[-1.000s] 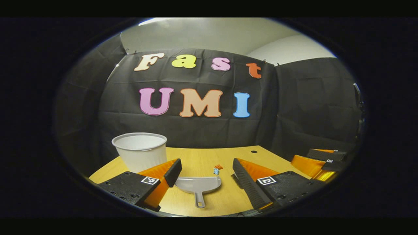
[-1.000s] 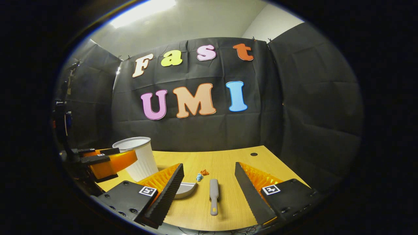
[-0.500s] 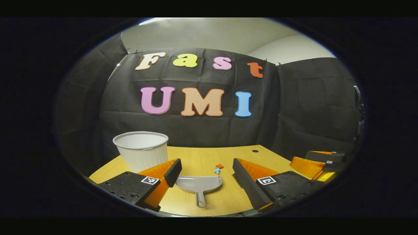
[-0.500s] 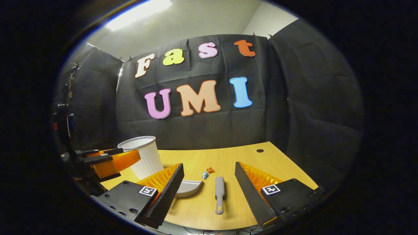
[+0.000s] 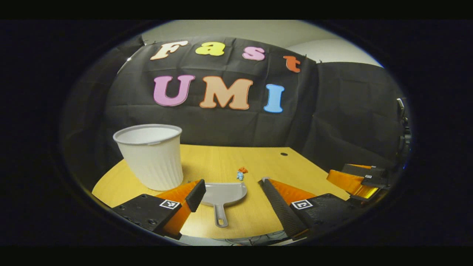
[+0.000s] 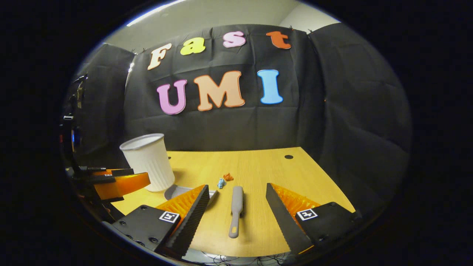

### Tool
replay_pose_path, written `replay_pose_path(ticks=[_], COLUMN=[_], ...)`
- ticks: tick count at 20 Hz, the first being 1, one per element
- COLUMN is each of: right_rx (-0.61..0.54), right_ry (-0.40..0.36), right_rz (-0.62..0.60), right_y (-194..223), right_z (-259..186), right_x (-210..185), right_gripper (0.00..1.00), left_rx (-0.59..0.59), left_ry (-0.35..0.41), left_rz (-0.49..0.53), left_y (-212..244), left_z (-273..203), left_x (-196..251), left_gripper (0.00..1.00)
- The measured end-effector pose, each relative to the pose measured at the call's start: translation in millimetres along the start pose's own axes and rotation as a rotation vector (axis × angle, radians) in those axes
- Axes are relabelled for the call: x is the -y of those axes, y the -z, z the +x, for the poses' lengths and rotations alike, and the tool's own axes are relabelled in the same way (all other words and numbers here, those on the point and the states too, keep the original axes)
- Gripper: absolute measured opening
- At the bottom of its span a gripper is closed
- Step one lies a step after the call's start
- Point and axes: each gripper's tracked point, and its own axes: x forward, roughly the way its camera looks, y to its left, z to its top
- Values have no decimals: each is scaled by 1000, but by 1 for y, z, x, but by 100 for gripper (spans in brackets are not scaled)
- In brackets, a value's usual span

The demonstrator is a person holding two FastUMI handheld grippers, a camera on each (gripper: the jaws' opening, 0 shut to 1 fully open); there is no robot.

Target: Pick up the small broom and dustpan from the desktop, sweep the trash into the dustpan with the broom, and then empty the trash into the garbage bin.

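A grey dustpan (image 5: 225, 193) lies flat on the wooden desk (image 5: 221, 159), handle toward me, below and between the fingers of my open left gripper (image 5: 231, 184). A small grey broom (image 6: 235, 208) lies lengthwise on the desk (image 6: 258, 166), between the fingers of my open right gripper (image 6: 236, 189), which hovers over it without touching. Two bits of trash (image 5: 242, 173), one blue and one orange, sit just beyond the dustpan's mouth; the same trash (image 6: 224, 179) lies beyond the broom's tip. The dustpan (image 6: 176, 191) is half hidden behind my right gripper's left finger.
A white ribbed garbage bin (image 5: 147, 155) stands upright at the desk's left; the bin (image 6: 147, 162) is just behind the dustpan. The right gripper (image 5: 358, 179) appears at the far right, the left gripper (image 6: 114, 181) at the far left. A cable hole (image 6: 288, 157) marks the desk's back.
Both grippers have tipped downward and moved in over the desk, so the bin, dustpan and broom look larger. Both stay open. Nothing on the desk has moved.
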Motion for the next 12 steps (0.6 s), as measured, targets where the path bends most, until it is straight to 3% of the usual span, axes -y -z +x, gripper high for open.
replay_pose_path(ticks=[5, 12], right_rx=[-156, -406], right_ry=[-36, -12], right_rz=[10, -19], right_y=[43, 101], right_z=[44, 99], right_x=[-4, 7], right_gripper=[99, 99], left_rx=[-306, -496], left_ry=[-36, -54], left_rz=[-22, 48], left_y=[74, 127], left_z=[28, 59], left_x=[-15, -26], left_gripper=[95, 95])
